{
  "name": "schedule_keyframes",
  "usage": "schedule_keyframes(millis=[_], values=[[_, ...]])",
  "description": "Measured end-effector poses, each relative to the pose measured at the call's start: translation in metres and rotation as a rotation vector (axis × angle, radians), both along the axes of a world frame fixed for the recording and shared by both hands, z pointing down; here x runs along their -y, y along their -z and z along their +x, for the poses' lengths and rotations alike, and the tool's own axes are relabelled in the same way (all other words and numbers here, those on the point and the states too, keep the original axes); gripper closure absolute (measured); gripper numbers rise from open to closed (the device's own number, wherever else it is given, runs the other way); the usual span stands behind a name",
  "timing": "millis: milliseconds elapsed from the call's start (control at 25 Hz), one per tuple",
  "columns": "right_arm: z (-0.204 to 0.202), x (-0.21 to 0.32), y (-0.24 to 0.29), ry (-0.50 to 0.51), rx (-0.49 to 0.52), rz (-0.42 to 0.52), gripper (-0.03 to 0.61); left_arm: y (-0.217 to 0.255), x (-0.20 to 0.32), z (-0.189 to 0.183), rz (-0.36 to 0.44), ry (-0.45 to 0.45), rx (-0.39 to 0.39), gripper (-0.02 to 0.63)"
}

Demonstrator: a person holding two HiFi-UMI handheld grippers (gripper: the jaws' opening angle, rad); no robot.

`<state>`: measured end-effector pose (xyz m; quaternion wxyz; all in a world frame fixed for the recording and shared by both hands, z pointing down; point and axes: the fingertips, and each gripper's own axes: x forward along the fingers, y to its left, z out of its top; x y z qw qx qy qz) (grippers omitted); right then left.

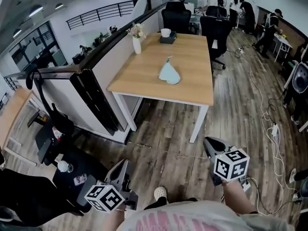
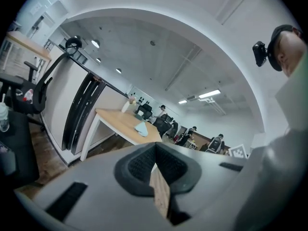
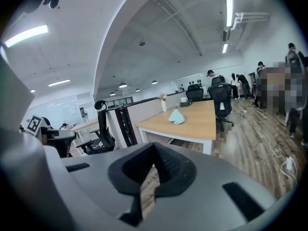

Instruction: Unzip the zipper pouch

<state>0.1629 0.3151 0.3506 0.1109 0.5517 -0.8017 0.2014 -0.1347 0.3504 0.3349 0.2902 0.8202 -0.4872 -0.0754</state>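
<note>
Pouch (image 1: 169,73) on table (image 1: 192,57), well apart from left gripper (image 1: 121,167) and right gripper (image 1: 210,147); both closed, empty

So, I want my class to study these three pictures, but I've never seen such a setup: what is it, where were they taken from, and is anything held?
There is no robot: a person holds a two-jaw gripper in each hand. The head view comes from a camera on the person's head, looking down at the left gripper and right gripper. The other two views come from cameras riding on each gripper. Both grippers are shut and hold nothing. Ahead, a wooden table carries an untouched pale blue pouch, a white vase and a cup.
</note>
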Motion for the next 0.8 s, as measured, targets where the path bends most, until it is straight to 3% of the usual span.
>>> schedule_keyframes(millis=[280, 480, 800], values=[[-0.045, 0.069, 0.008, 0.014, -0.004, 0.037, 0.580, -0.003, 0.072, -0.030, -0.015, -0.026, 0.044, 0.612], [-0.065, 0.085, -0.024, 0.019, 0.014, -0.027, 0.580, -0.012, 0.096, -0.041, -0.007, -0.045, 0.028, 0.611], [-0.069, 0.115, -0.070, 0.007, 0.019, -0.152, 0.580, -0.046, 0.133, -0.035, -0.087, -0.075, -0.001, 0.611]])
